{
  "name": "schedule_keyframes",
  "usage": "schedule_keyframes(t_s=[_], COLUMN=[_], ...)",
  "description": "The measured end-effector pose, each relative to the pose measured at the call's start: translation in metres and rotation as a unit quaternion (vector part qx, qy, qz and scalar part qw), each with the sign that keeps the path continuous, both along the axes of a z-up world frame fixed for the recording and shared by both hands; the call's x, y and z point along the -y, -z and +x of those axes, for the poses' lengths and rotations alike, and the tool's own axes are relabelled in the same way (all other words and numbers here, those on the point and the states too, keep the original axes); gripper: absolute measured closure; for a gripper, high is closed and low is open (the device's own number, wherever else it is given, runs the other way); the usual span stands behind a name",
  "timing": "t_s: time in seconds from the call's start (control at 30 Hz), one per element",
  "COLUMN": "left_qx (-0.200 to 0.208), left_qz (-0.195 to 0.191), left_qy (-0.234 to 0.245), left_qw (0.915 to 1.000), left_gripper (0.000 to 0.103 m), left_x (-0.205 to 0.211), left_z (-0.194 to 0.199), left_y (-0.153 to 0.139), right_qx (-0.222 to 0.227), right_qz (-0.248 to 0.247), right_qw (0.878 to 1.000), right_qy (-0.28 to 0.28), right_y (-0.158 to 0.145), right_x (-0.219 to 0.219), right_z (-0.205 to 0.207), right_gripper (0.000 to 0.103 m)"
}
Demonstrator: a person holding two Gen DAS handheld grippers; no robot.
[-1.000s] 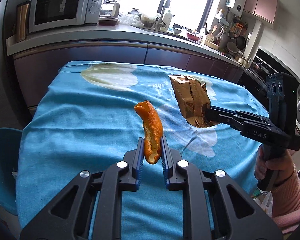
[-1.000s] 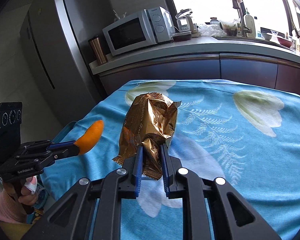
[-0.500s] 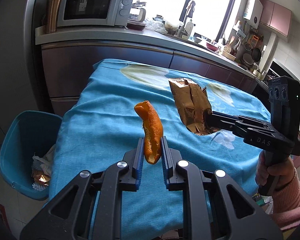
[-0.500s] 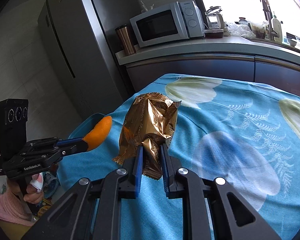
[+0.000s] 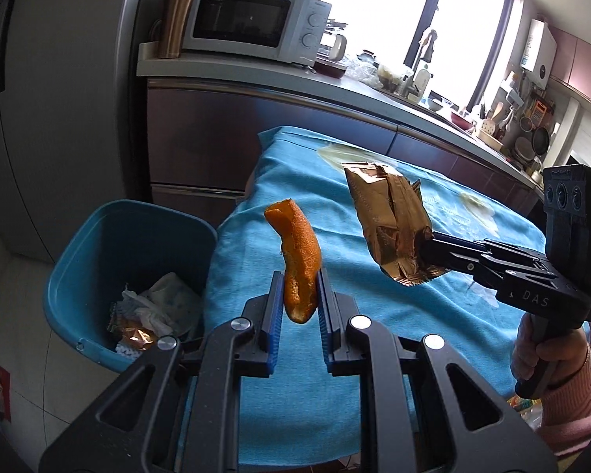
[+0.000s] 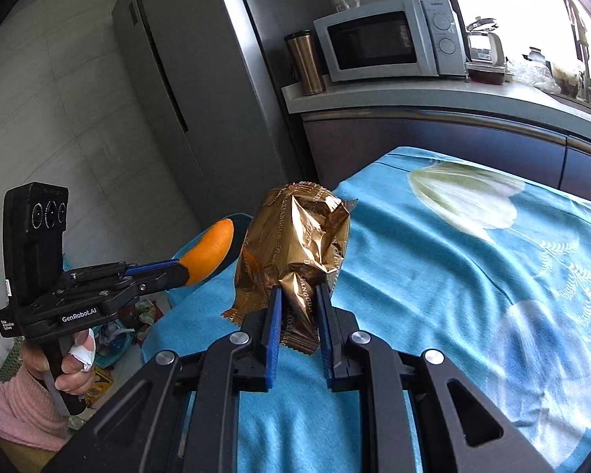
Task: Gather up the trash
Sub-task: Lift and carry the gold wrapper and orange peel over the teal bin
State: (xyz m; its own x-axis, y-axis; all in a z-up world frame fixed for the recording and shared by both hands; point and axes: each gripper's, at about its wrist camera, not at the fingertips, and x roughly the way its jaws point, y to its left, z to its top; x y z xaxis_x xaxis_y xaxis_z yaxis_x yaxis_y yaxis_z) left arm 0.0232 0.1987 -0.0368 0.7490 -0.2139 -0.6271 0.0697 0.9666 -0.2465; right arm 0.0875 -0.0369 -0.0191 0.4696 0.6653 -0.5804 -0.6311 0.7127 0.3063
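Now orange peel (image 5: 298,253) clamped in left tool (image 5: 299,307), gold wrapper (image 6: 295,252) in right tool (image 6: 298,315).

My left gripper (image 5: 299,307) pinches the lower end of an orange peel (image 5: 297,260), which stands up curved between the blue pads. Past it lies the table under a blue cloth (image 5: 335,244). Down to my left sits a blue bin (image 5: 98,236) beside the table edge, with crumpled paper and wrappers in its bottom. To my right, my right gripper (image 5: 423,250) clamps a gold foil wrapper (image 5: 386,216) held above the cloth.
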Motion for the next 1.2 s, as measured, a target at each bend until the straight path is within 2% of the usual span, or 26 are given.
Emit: schedule_keyframes(t_s=[0.4, 0.7, 1.2], left_qx=[-0.003, -0.021, -0.032], left_qz=[0.005, 0.006, 0.004], left_qy=[-0.065, -0.100, -0.123], left_qw=[0.9979, 0.9948, 0.9919], left_gripper=[0.086, 0.086, 0.086], left_x=[-0.055, -0.084, -0.100], left_z=[-0.007, -0.003, -0.001], left_y=[0.003, 0.016, 0.029], right_qx=[0.001, -0.006, -0.012], right_qz=[-0.009, -0.024, -0.033], right_qw=[0.999, 0.996, 0.993], right_qy=[-0.053, -0.088, -0.114], right_y=[-0.003, -0.001, 0.005], right_x=[-0.052, -0.093, -0.135], right_z=[0.006, 0.014, 0.023], right_gripper=[0.087, 0.087, 0.087])
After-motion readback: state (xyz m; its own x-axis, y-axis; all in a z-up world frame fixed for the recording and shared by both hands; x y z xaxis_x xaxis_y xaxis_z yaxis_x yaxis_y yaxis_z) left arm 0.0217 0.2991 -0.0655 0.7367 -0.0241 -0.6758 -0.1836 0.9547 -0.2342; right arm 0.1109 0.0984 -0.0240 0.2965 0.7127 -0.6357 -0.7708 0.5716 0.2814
